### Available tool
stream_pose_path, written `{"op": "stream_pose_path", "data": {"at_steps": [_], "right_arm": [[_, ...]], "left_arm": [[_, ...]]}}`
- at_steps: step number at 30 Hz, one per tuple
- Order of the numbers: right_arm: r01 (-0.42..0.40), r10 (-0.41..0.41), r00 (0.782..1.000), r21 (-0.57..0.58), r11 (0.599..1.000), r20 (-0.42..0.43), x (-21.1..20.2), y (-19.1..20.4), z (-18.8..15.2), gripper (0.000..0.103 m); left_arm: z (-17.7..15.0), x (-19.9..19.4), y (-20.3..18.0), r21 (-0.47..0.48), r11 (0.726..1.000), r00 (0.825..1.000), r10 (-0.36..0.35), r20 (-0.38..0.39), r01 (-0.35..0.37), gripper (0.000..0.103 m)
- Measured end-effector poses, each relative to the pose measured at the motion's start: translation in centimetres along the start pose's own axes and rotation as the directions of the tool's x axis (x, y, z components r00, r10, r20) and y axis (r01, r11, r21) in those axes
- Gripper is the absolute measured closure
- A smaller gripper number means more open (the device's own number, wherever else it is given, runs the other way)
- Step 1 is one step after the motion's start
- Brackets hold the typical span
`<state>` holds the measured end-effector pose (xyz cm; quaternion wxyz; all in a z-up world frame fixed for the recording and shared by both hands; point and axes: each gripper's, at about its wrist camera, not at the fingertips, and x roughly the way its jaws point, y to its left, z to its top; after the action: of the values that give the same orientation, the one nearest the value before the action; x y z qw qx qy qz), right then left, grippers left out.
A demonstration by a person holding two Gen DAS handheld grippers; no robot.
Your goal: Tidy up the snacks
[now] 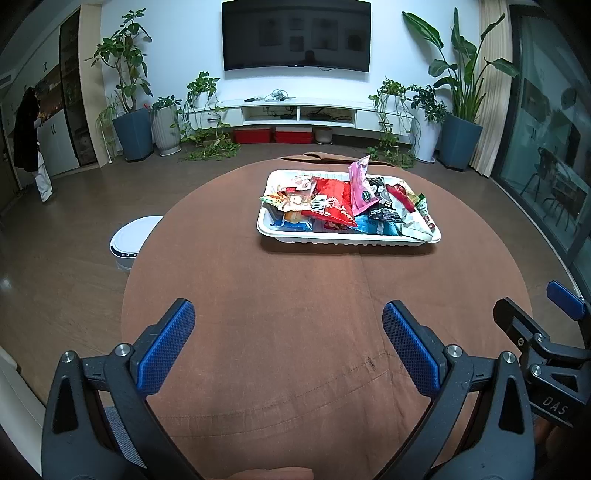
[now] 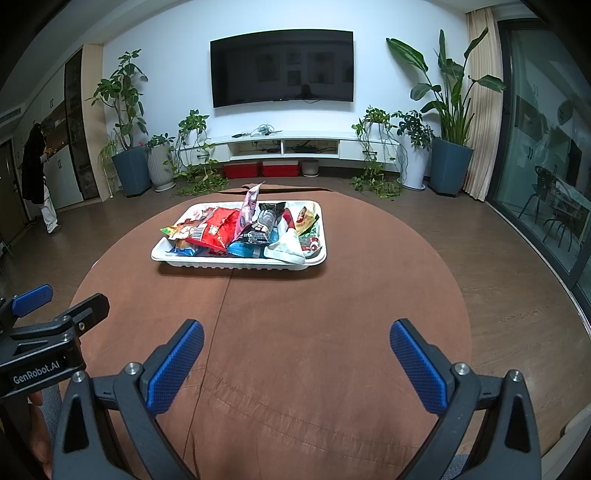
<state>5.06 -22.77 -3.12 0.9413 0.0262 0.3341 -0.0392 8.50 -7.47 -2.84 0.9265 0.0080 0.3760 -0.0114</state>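
Observation:
A white tray (image 1: 284,235) stands on the far half of a round table with a brown cloth (image 1: 295,314). It holds a heap of several snack packets, among them a red bag (image 1: 332,199) and an upright pink packet (image 1: 360,181). The tray (image 2: 207,263) and the red bag (image 2: 221,230) also show in the right wrist view. My left gripper (image 1: 288,323) is open and empty over the near half of the table. My right gripper (image 2: 297,341) is open and empty beside it, to its right. Both are well short of the tray.
A white round bin (image 1: 129,240) stands on the floor left of the table. Far off are a TV (image 1: 295,35), a low white cabinet (image 1: 295,110) and potted plants (image 1: 129,85). A person (image 1: 31,140) stands at far left. Glass doors (image 1: 554,147) are on the right.

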Motion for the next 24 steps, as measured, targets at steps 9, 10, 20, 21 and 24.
{"op": "stream_pose_path", "data": {"at_steps": [9, 10, 20, 21, 24], "right_arm": [[0.001, -0.001, 1.0, 0.001, 1.0, -0.003, 0.3, -0.2, -0.13, 0.0], [0.001, -0.001, 1.0, 0.001, 1.0, -0.003, 0.29, -0.2, -0.15, 0.0], [0.002, -0.002, 1.0, 0.002, 1.0, -0.006, 0.32, -0.24, -0.04, 0.0], [0.002, -0.002, 1.0, 0.002, 1.0, -0.007, 0.37, -0.28, -0.12, 0.0], [0.003, -0.003, 1.0, 0.002, 1.0, -0.009, 0.38, -0.31, -0.23, 0.0]], "left_arm": [[-0.24, 0.23, 0.18, 0.004, 1.0, 1.0, 0.005, 0.0, -0.005, 0.0], [-0.29, 0.28, 0.3, 0.004, 1.0, 1.0, 0.006, -0.001, -0.006, 0.0], [-0.32, 0.33, 0.28, 0.008, 1.0, 1.0, 0.012, -0.002, -0.012, 0.0], [-0.28, 0.36, 0.35, 0.008, 1.0, 1.0, 0.011, -0.003, -0.011, 0.0], [-0.14, 0.44, 0.27, 0.012, 1.0, 1.0, 0.01, -0.003, -0.01, 0.0]]}}
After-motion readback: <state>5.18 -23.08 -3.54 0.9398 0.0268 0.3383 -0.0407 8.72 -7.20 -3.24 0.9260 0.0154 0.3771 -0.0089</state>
